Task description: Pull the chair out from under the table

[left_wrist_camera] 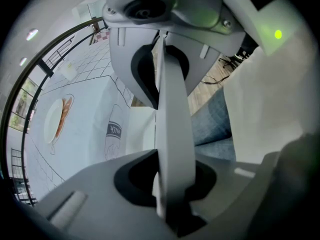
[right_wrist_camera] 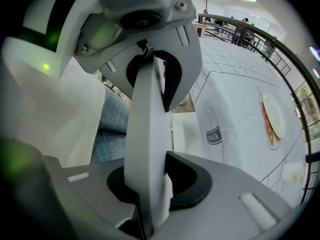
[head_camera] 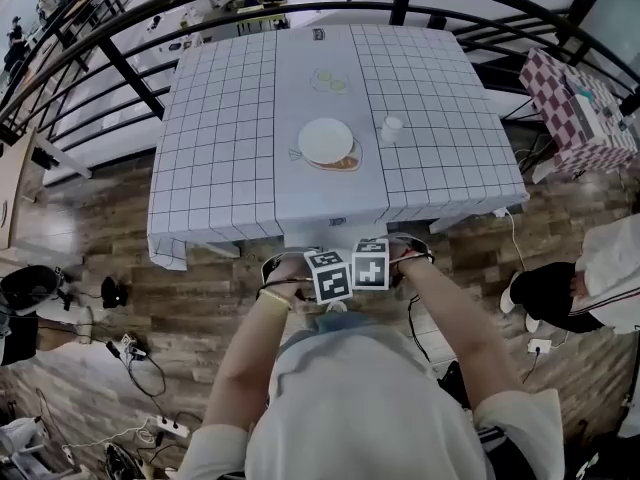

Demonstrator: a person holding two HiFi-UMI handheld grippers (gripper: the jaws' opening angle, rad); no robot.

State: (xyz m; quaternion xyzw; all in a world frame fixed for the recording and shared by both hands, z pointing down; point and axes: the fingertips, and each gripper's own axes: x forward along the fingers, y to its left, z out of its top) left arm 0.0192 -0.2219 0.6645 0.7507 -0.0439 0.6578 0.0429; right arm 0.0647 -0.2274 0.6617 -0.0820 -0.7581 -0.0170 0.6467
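Observation:
The chair's white backrest top runs as a pale slab point(left_wrist_camera: 172, 109) between the left gripper's jaws, and the same slab point(right_wrist_camera: 145, 134) sits between the right gripper's jaws. Both grippers are shut on it, side by side and pointing down. In the head view the left gripper point(head_camera: 330, 276) and right gripper point(head_camera: 372, 264) show as marker cubes just in front of the table's point(head_camera: 200, 148) near edge, and they hide most of the chair. A white part of the chair point(right_wrist_camera: 186, 129) shows beneath the tablecloth hem.
A plate point(head_camera: 327, 141) and a white cup point(head_camera: 391, 128) stand on the grid tablecloth. A black railing point(head_camera: 130, 73) curves behind the table. A checkered table point(head_camera: 580, 118) and a seated person point(head_camera: 590, 278) are at the right. Cables and a power strip point(head_camera: 165, 428) lie on the floor at the left.

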